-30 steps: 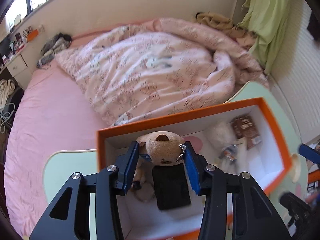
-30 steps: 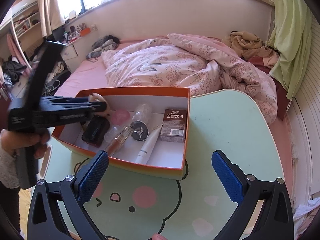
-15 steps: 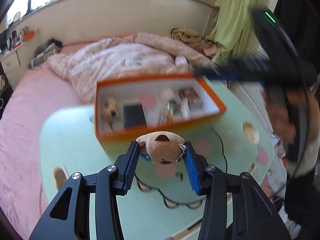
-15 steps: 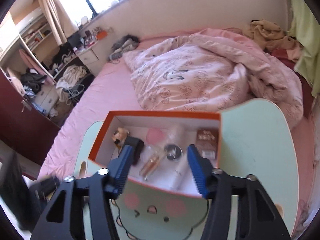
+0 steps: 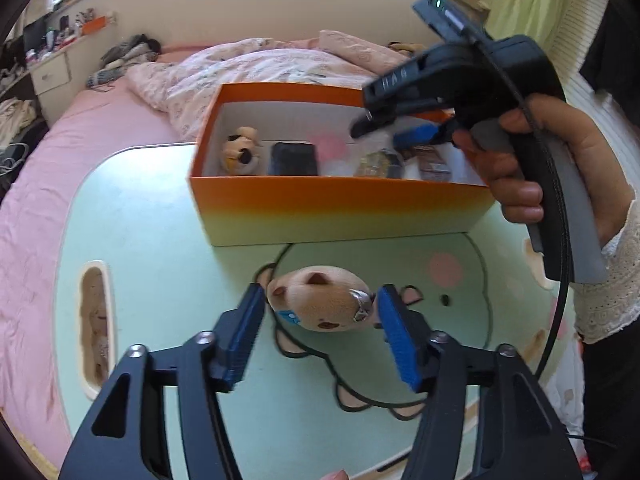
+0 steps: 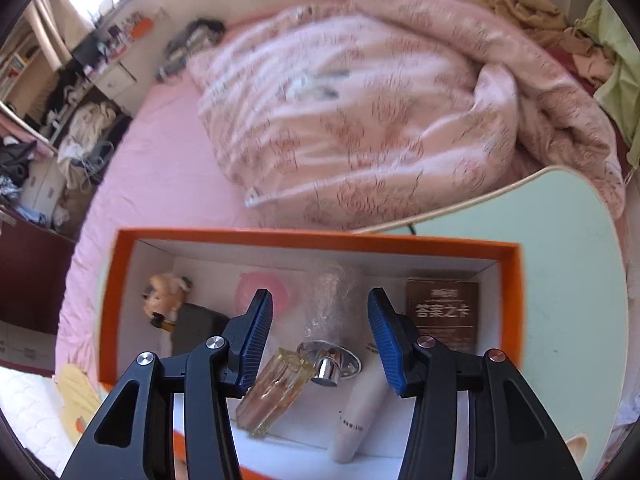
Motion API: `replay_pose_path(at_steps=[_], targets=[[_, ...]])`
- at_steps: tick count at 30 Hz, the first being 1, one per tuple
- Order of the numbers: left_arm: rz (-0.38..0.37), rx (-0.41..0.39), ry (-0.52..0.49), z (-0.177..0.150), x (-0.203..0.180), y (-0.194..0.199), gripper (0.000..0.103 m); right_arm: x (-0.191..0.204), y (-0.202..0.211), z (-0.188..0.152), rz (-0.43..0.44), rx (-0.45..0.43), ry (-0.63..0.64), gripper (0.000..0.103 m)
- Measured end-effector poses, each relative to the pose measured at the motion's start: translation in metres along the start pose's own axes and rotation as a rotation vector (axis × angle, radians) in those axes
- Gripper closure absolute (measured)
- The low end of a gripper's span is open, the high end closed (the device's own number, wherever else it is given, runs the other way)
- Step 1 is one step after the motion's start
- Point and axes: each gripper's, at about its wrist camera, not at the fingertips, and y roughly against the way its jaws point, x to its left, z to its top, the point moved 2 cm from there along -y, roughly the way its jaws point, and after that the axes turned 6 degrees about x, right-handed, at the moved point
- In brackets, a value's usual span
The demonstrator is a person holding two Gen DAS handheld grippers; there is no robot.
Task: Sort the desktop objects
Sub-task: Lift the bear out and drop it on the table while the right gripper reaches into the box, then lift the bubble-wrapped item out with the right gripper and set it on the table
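Nearby, pink bed (image 6: 168, 152); green table (image 5: 160, 240) carries orange box (image 5: 340, 208). Left gripper (image 5: 320, 328) released around plush bear (image 5: 320, 300); right gripper (image 6: 320, 340) spread.

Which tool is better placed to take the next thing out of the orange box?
The right tool. It is open over the box, just above the glass bottle. The left tool is outside the box, around the bear toy.

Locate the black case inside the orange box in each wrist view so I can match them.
Left wrist: black case upper centre, on the box floor right of the small plush.
Right wrist: black case lower left, partly behind the left finger.
Shared landmark: orange box.
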Motion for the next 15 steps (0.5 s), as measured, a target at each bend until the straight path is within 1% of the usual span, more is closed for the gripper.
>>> replay_pose_path(at_steps=[1, 2, 3, 5, 10, 13, 15], targets=[[0.002, -0.004, 0.003, 0.000, 0.002, 0.001, 0.038, 0.000, -0.003, 0.000, -0.004, -0.005, 0.008, 0.057], [-0.004, -0.009, 0.004, 0.001, 0.003, 0.004, 0.037, 0.000, -0.004, -0.001, -0.009, -0.018, 0.017, 0.066], [-0.011, -0.014, 0.004, 0.001, 0.004, 0.006, 0.037, -0.001, -0.005, -0.001, -0.012, -0.019, 0.018, 0.077], [-0.024, -0.023, 0.006, 0.003, 0.006, 0.011, 0.037, -0.005, -0.003, -0.001, 0.033, -0.029, 0.004, 0.078], [-0.056, -0.047, 0.009, 0.006, 0.012, 0.023, 0.037, -0.002, 0.034, -0.013, 0.132, -0.160, 0.014, 0.078], [-0.069, -0.063, 0.013, 0.008, 0.015, 0.031, 0.037, 0.001, 0.079, -0.043, 0.226, -0.291, 0.029, 0.078], [-0.058, -0.077, 0.022, 0.010, 0.019, 0.035, 0.037, 0.004, 0.100, -0.074, 0.251, -0.369, 0.052, 0.078]])
